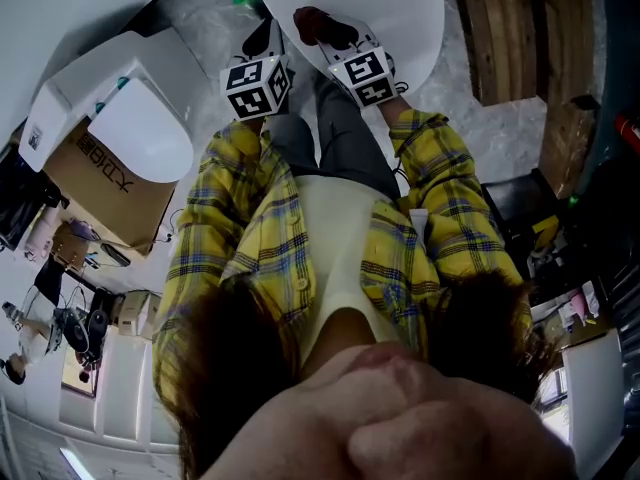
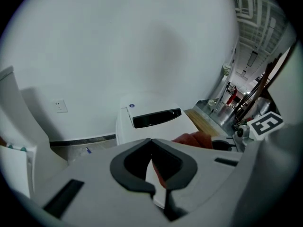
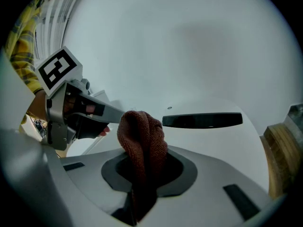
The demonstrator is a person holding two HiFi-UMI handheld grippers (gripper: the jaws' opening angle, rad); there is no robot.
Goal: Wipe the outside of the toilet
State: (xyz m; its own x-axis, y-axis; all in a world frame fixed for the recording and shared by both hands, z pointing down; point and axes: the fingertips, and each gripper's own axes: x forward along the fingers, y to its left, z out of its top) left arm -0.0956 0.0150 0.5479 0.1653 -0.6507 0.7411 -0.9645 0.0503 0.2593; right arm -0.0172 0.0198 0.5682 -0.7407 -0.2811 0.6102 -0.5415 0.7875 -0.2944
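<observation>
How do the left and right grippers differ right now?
The right gripper is clamped on a brown cloth; the left gripper holds nothing. The cloth bulges past the right's tips; the left's tips meet bare. Both are shut, facing the toilet.

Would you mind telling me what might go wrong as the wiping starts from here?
1. The cloth is a narrow wad in the right gripper; pressed onto the toilet, it may slip out or let the hard jaws scrape.
2. The left gripper, shut and empty, sits close beside it; they may bump.
</observation>
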